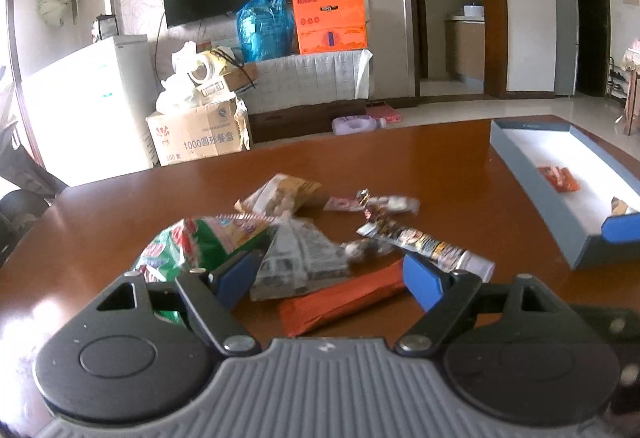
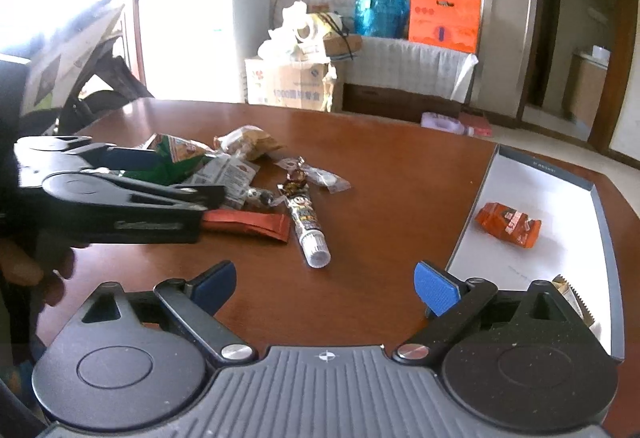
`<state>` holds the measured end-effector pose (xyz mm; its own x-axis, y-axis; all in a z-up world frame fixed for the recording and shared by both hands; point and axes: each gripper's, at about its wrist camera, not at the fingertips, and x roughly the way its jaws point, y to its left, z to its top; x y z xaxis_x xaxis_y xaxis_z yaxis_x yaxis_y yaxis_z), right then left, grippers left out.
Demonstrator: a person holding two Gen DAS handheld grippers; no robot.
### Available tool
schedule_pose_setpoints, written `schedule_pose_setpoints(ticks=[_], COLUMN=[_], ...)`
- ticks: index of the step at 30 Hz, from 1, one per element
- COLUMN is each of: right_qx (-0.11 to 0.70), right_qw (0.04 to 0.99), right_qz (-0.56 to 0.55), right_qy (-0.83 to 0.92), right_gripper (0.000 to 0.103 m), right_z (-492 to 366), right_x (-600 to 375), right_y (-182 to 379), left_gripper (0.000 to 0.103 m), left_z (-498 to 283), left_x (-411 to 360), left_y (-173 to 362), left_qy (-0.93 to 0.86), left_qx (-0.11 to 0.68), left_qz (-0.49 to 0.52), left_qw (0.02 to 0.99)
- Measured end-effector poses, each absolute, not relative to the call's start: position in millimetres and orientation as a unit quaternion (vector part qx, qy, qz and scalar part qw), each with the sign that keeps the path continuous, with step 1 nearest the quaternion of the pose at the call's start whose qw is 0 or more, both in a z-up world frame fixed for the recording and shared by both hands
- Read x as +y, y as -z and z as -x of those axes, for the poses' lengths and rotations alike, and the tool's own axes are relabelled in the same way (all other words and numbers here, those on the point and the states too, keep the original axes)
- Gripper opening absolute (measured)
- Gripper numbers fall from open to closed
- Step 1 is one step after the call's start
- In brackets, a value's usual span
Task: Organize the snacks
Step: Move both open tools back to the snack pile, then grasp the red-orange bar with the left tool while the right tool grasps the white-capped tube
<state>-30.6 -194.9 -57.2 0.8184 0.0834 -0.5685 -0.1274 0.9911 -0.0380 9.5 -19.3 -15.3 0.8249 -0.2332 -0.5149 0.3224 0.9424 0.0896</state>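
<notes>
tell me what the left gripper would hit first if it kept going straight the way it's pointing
Probably the grey newsprint-patterned packet, which lies between the open fingers of the left gripper, partly over the red-orange packet. Depth is unclear, so the red-orange one might be touched first.

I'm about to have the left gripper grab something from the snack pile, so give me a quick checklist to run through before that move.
1. Left gripper jaws open: ok, blue pads spread wide.
2. Target between the pads: ok, the crinkled grey-printed packet and the flat red-orange wrapper lie there; which is meant, cannot tell.
3. Touching a snack already: cannot tell, the view is blurred.
4. Right gripper out of the way: ok, open over bare brown wooden table, apart from the pile.
5. Grey box with white inside has room: ok, only an orange packet and one more at its near end.
</notes>
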Motion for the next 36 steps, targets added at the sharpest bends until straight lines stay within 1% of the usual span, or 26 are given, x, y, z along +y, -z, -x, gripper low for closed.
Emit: schedule_pose_setpoints(ticks=[2,4,9,11,14,16,18,22,27,32,36], right_qx=[0.303,0.305,0.305,0.31,0.312,0.322,0.327,0.329,0.331,0.334,0.334], right_qw=[0.95,0.949,0.946,0.943,0.94,0.937,0.937,0.938,0.938,0.935,0.931], right_qz=[0.04,0.047,0.067,0.084,0.11,0.107,0.096,0.08,0.076,0.082,0.093], right_qy=[-0.06,-0.062,-0.082,-0.087,-0.083,-0.081,-0.076,-0.071,-0.074,-0.091,-0.109], right_gripper=[0.098,0.102,0.102,0.101,0.094,0.088,0.085,0.084,0.083,0.083,0.084], right_z=[30,26,13,7,-3,-11,-18,-26,-31,-31,-28], right_x=[-192,-189,-178,-174,-171,-173,-177,-179,-177,-174,-175], right_y=[62,65,72,78,84,89,92,96,100,100,95], left_gripper=[0.083,0.083,0.083,0.083,0.083,0.083,0.083,0.083,0.083,0.082,0.082], left_z=[-14,-18,-26,-30,-38,-43,-46,-54,-60,-70,-70], left_x=[-15,-12,-15,-15,-17,-18,-19,-23,-28,-23,-22], left_y=[20,22,29,31,35,37,40,46,56,65,64], left_qy=[0.146,0.149,0.163,0.166,0.184,0.196,0.204,0.212,0.243,0.286,0.309], left_qx=[0.264,0.266,0.271,0.272,0.274,0.271,0.268,0.273,0.275,0.298,0.3], left_qz=[-0.081,-0.076,-0.076,-0.077,-0.081,-0.091,-0.1,-0.101,-0.13,-0.116,-0.11], left_qw=[0.95,0.949,0.946,0.945,0.94,0.938,0.936,0.933,0.921,0.903,0.896])
